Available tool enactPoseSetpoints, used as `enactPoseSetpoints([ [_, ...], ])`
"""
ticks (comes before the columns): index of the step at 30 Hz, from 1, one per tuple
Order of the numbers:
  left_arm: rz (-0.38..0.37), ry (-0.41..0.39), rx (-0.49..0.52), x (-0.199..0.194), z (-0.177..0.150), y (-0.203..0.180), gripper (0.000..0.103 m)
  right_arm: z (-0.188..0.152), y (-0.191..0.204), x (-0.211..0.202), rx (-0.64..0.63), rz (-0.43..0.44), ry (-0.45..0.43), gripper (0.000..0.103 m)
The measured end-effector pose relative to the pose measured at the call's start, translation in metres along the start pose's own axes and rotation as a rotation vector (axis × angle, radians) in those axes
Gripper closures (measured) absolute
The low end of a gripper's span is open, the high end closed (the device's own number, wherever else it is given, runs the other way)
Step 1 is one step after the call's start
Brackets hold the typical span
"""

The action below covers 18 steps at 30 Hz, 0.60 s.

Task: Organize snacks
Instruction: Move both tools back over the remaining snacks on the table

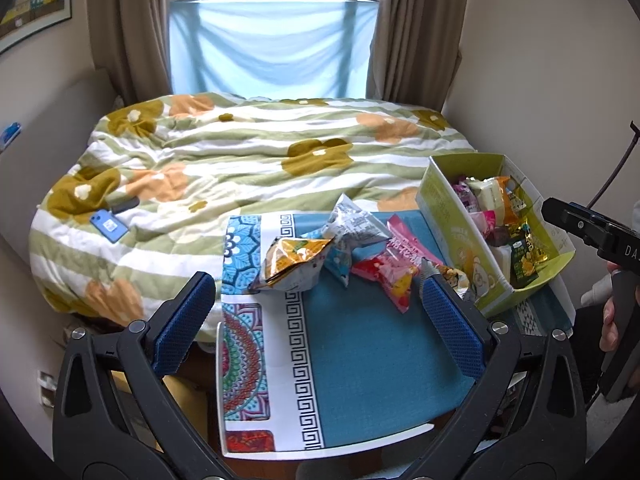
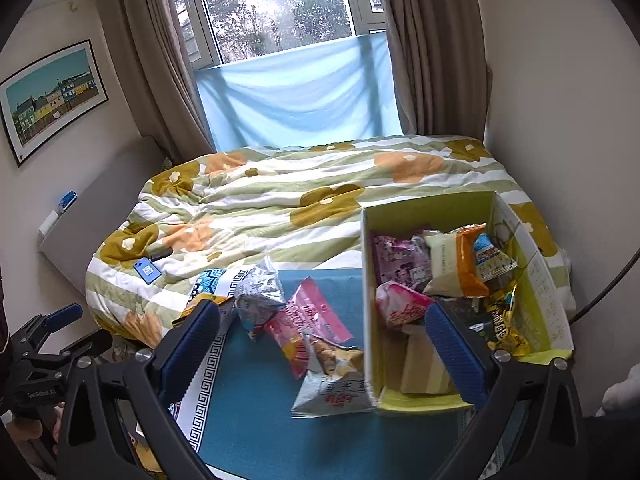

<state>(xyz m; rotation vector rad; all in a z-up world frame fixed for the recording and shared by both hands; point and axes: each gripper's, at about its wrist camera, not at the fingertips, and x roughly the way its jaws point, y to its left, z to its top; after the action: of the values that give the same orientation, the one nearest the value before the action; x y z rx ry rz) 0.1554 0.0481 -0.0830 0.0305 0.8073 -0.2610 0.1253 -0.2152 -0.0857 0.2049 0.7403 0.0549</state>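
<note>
A: Starting on the left, why is the left gripper held back like that, low over the near part of the table?

B: I'd say it's waiting its turn. Its jaws stand wide apart with nothing between them, aimed at the loose snacks lying on the blue cloth.

A: Which ones are loose?

B: From the left: a gold packet, a silver packet propped up behind it, then a pink packet lying flat. Closest to the box, a pale packet leans right against its near wall.

A: And the box itself?

B: It sits at the right side of the table, open at the top, already part full of packets. That looks like the sorting place, so the job seems partly done.

A: The right gripper?

B: Also spread wide and empty, hovering over the box's near corner. One finger hangs above the box, the other outside it. Probably it goes for the leaning packet next.
</note>
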Motion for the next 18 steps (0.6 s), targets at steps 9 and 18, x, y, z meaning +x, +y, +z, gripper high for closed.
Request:
enactPoseSetpoints([
  [9,-0.036,0.056,0.044,0.045,0.001,0.043,0.0,-0.012,0.059,0.044,-0.051,0.048,0.049,0.001],
  [18,-0.029,0.178,0.137,0.133,0.003,0.038,0.0,-0.006,0.076,0.125,-0.231,0.13,0.171,0.001],
])
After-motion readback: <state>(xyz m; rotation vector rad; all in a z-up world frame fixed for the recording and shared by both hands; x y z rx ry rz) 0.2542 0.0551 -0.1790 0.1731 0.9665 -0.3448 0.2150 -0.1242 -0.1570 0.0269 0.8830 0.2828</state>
